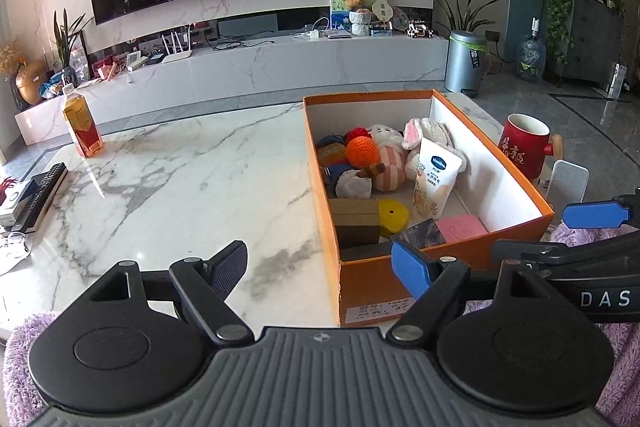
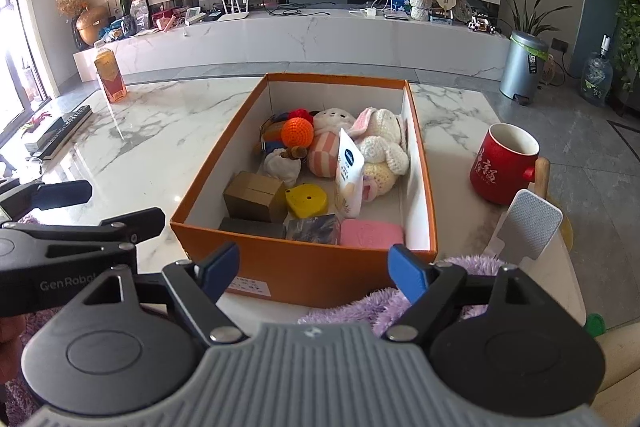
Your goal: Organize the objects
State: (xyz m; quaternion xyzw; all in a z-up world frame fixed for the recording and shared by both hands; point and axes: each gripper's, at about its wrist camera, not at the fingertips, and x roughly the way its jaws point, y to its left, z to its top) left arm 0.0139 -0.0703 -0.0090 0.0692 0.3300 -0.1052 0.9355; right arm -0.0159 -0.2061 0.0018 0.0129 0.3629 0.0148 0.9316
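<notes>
both the left gripper (image 1: 322, 267) and right gripper (image 2: 314, 269) stood spread and empty at bottom of frame, the orange box (image 2: 304, 269) at centre already well stocked, while red mug (image 2: 505, 163) and drink bottle (image 2: 110, 77) seemingly awaited sorting.

Left gripper (image 1: 320, 269): jaws spread wide, nothing between them. Blue-padded fingers (image 1: 412, 269) angle outward from black linkage arms above a grey ribbed body. Level pose, pointing forward, low in its own wrist view.

Right gripper (image 2: 314, 269): jaws likewise parted wide, nothing held. One blue pad (image 2: 408, 273) catches the light; the opposite pad sits in shadow. Same black linkages and grey ribbed body.

Relative position: the two grippers sit side by side, each one's black arm and blue fingertip entering the other's view at the edge.
</notes>
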